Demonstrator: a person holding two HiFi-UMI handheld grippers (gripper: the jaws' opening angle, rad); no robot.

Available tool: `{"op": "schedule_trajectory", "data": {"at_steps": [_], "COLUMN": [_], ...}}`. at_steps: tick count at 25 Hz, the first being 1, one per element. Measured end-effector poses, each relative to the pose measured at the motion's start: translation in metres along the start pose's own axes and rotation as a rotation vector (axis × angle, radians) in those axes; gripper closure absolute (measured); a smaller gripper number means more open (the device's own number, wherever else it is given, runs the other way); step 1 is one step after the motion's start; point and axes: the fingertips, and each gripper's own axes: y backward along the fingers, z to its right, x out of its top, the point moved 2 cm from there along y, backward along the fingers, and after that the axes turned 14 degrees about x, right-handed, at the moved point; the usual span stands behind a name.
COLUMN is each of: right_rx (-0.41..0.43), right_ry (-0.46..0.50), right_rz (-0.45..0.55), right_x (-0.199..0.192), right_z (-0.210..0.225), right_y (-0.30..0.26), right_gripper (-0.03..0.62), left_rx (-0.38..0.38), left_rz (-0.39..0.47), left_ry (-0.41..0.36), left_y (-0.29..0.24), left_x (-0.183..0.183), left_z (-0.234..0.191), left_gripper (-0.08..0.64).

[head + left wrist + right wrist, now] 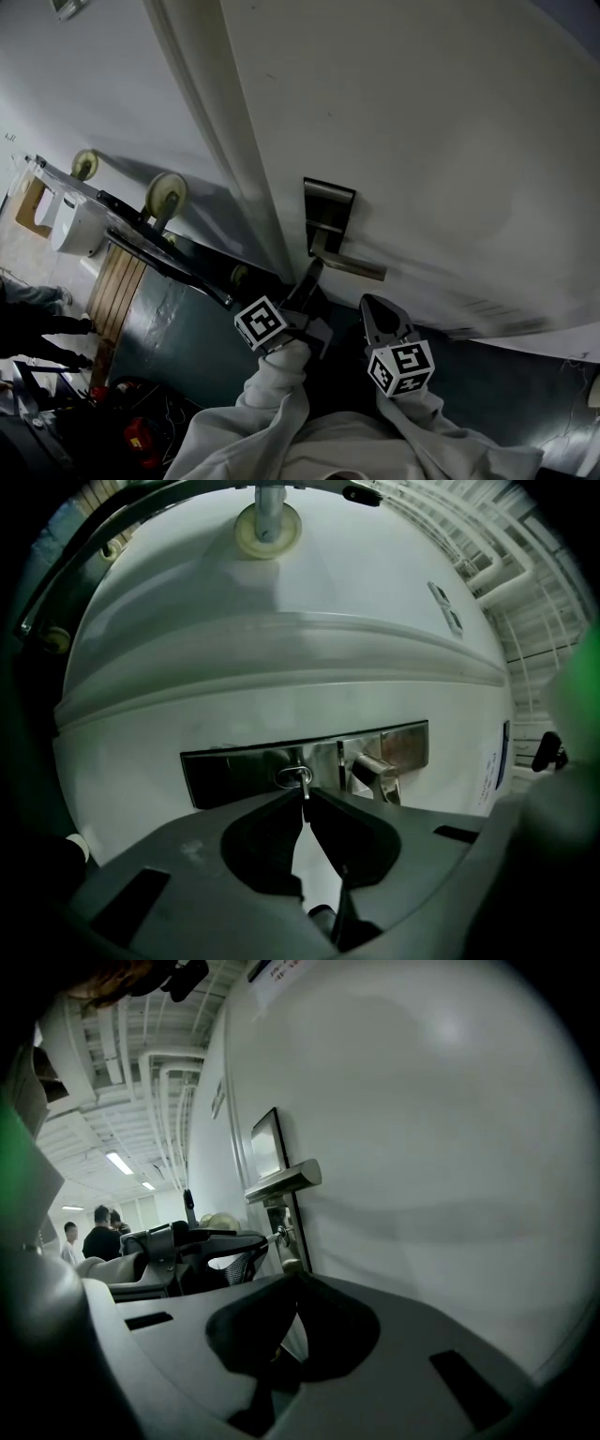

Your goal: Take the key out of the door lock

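Left gripper [305,797]: clamped on key [301,781] in lock plate [234,775]; best withdrawn straight, untwisted. Right gripper [295,1281]: closed, empty.

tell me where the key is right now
In the left gripper view the key sits in the metal lock plate, just left of the door handle, pinched by the fingers of the left gripper.

Door handle [373,769] just beside key [302,780]
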Motion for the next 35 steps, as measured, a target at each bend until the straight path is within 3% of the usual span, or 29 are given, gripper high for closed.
{"op": "schedule_trajectory", "data": {"at_steps": [21, 24, 35], "right_rx": [0.000, -0.006, 0.000], "right_ry": [-0.002, -0.005, 0.015], "right_rz": [-0.013, -0.013, -0.008], "right_x": [-0.001, -0.002, -0.009], "right_z": [0.003, 0.003, -0.011], "right_y": [0.001, 0.003, 0.004], "right_gripper": [0.540, 0.540, 0.540], "left_rx": [0.075, 0.045, 0.036], "left_rz": [0.025, 0.023, 0.017], "left_ry": [0.013, 0.064, 0.043], "left_y": [0.003, 0.008, 0.051], "left_x": [0.000, -0.002, -0.010], "left_z": [-0.003, 0.000, -0.010], "left_gripper": [0.537, 0.537, 0.537]}}
